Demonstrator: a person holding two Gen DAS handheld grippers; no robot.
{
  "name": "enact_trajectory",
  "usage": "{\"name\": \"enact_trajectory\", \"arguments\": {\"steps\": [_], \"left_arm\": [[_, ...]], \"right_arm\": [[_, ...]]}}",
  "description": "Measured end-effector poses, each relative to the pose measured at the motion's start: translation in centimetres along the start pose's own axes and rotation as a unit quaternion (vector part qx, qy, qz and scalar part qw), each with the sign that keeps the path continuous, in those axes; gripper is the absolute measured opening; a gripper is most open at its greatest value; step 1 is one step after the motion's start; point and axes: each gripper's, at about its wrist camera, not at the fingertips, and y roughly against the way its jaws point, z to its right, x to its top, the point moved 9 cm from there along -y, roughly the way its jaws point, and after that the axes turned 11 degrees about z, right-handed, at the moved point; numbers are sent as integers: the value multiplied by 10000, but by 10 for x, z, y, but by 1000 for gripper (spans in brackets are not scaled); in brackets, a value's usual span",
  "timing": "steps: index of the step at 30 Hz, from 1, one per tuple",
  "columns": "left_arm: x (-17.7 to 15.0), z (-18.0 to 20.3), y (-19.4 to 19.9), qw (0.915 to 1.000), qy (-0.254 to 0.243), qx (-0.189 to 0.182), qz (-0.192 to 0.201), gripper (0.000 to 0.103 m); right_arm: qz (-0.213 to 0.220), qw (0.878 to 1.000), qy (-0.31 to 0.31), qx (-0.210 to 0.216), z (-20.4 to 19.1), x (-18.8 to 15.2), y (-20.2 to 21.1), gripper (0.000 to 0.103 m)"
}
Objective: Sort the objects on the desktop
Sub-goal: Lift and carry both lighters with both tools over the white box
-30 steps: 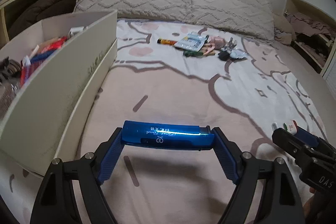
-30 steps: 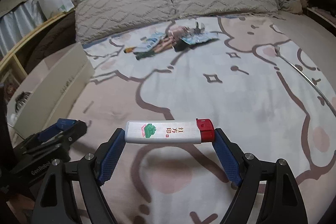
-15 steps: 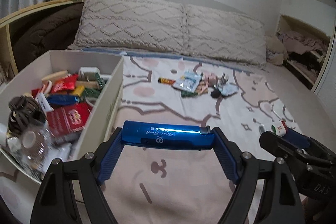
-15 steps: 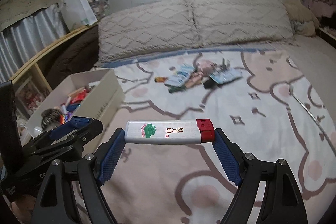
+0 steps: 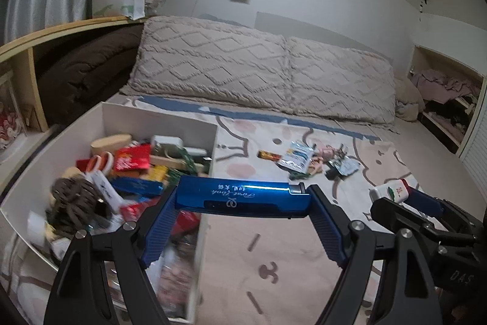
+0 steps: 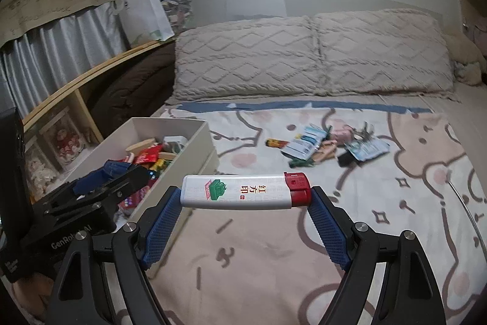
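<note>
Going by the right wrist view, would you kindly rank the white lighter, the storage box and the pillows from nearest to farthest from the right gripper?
1. White lighter: clamped between the right gripper's fingers.
2. Storage box: on the bed, ahead to the left.
3. Pillows: at the bed's far end, against the wall.

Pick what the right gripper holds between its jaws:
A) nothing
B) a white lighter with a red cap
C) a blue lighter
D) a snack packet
B: the right gripper clamps a white lighter with a red cap crosswise, end to end.
</note>
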Motion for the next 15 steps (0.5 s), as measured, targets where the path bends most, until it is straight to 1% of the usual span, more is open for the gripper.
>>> {"name": "enact_trajectory", "arguments": {"steps": [6,15], "left_arm": [[19,-36,2,9997,24,188,127,82],[42,-89,-1,9989,74,411,200,82]], "right_arm": [[11,9995,165,268,-27,9,-10,84],[-52,9966,339,743,-67,20,-33,84]]}}
